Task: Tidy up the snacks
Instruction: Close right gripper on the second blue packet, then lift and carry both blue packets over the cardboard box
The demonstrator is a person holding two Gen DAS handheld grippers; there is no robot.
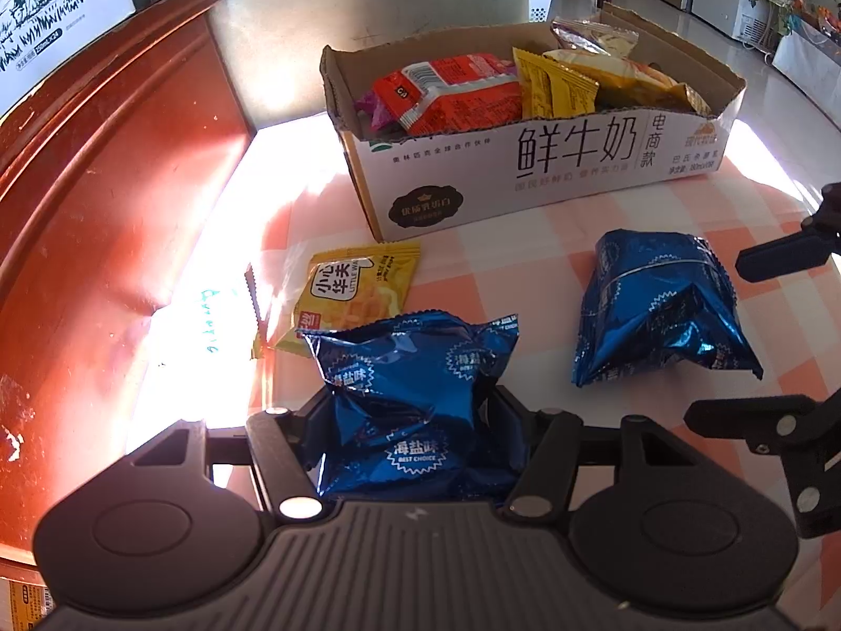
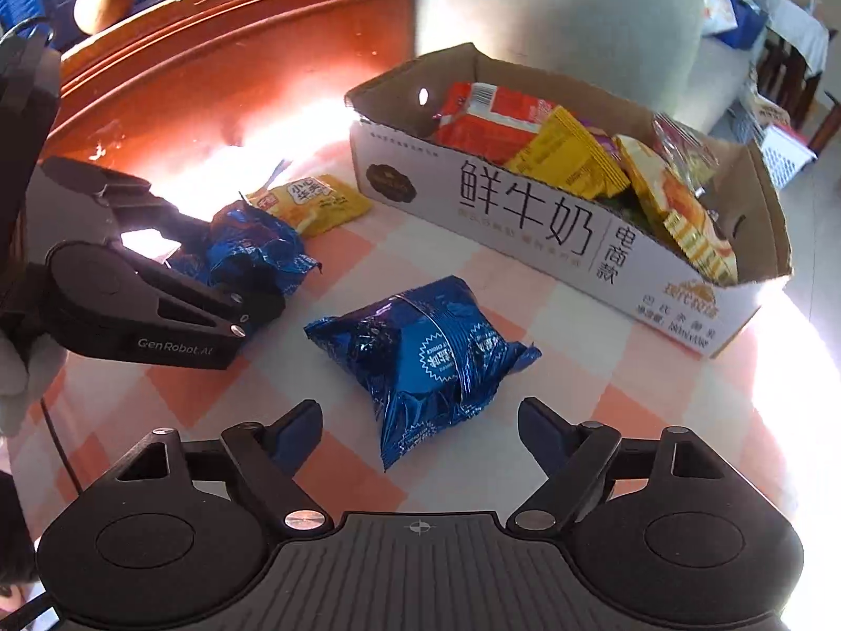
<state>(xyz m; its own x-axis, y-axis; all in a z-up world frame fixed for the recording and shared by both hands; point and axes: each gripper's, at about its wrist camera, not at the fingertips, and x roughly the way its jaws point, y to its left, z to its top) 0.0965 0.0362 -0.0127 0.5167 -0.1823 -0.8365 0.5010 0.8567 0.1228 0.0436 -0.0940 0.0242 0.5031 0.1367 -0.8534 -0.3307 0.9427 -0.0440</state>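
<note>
Two blue packets (image 1: 415,399) (image 1: 662,310), one yellow packet (image 1: 352,294), one box (image 1: 525,168)

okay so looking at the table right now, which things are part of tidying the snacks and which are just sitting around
Part of the job:
- held blue packet, in left gripper
- loose blue packet, before the open right gripper
- yellow packet
- cardboard box

Just lying about:
- milk carton
- wooden cabinet

On the worktop (image 2: 473,284): two blue snack packets (image 1: 415,410) (image 2: 426,357), one yellow snack packet (image 1: 357,294), and one cardboard box (image 1: 525,168) holding several mixed packets, not countable.
</note>
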